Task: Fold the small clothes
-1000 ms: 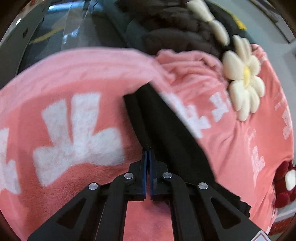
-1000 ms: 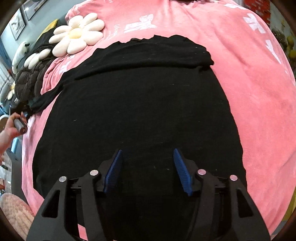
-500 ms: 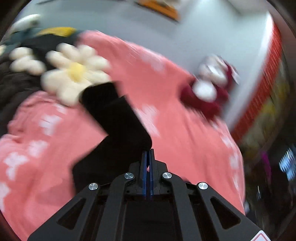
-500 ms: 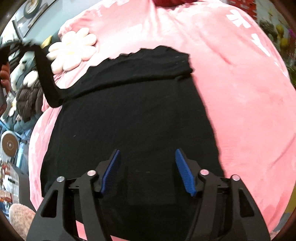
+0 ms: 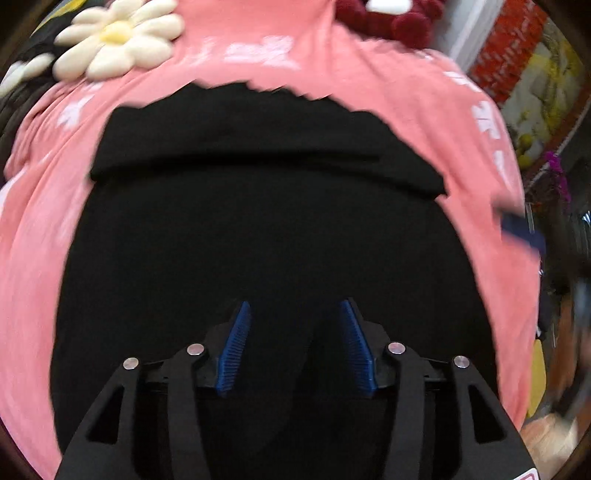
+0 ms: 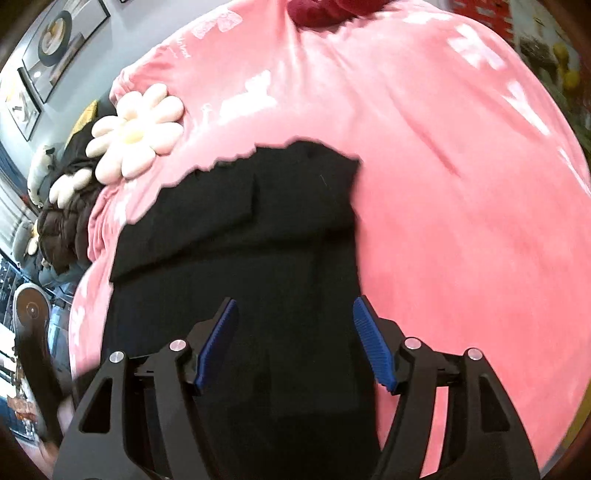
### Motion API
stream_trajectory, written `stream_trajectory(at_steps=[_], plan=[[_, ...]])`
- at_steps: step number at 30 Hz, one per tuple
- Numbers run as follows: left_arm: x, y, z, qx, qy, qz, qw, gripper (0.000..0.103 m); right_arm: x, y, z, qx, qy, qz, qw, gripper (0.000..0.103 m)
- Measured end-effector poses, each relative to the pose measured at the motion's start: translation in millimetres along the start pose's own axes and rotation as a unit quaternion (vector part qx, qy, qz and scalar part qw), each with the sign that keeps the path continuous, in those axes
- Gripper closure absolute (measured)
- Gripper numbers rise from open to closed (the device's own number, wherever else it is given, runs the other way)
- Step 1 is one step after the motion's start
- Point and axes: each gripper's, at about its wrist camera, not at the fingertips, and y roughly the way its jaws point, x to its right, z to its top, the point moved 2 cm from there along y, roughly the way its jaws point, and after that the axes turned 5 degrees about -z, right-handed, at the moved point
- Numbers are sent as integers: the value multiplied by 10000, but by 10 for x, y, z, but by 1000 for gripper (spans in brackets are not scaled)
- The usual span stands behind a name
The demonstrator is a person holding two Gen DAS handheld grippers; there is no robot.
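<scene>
A black garment (image 5: 266, 229) lies flat on a pink blanket (image 5: 33, 236), with a sleeve folded across its far part as a dark band (image 5: 258, 147). My left gripper (image 5: 295, 332) is open and empty, hovering over the garment's near half. In the right wrist view the same garment (image 6: 240, 236) lies with both sleeves folded in across its top. My right gripper (image 6: 295, 332) is open and empty above its near right part, the right fingertip (image 6: 373, 354) near the garment's right edge.
A cream daisy cushion (image 5: 114, 40) lies beyond the garment at far left; it also shows in the right wrist view (image 6: 136, 136). A dark red plush (image 5: 384, 18) sits at the far edge. A brown padded jacket (image 6: 62, 229) lies left. Room clutter stands right of the blanket (image 5: 554, 184).
My left gripper carried the sleeve up and over the garment, let it go and opened. The sleeve now lies folded across the top. The right gripper stayed open and shifted slightly right.
</scene>
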Motion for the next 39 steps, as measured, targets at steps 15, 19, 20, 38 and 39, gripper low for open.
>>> stream_trajectory(at_steps=[15,19,20,38,39], plan=[[-430,-306,-487,440,91,-66,9990,38,-932,938,771,-46,-335,115,9994,98],[-491,-333,-461,495,-114,-208,9985,36,-754,321,1032,883,-301,-141,9955,98],[-507,-335,-454,499,-178,-246,9983,36,-622,298,1040,934,-257,-362,9946,98],[-691,-203,1030,1011,-545,212,9932,30,316,931,780,43,349,-686,9970,92],[-703,-154,1135,1020,-471,252,9933,30,364,911,792,107,410,-700,9967,92]])
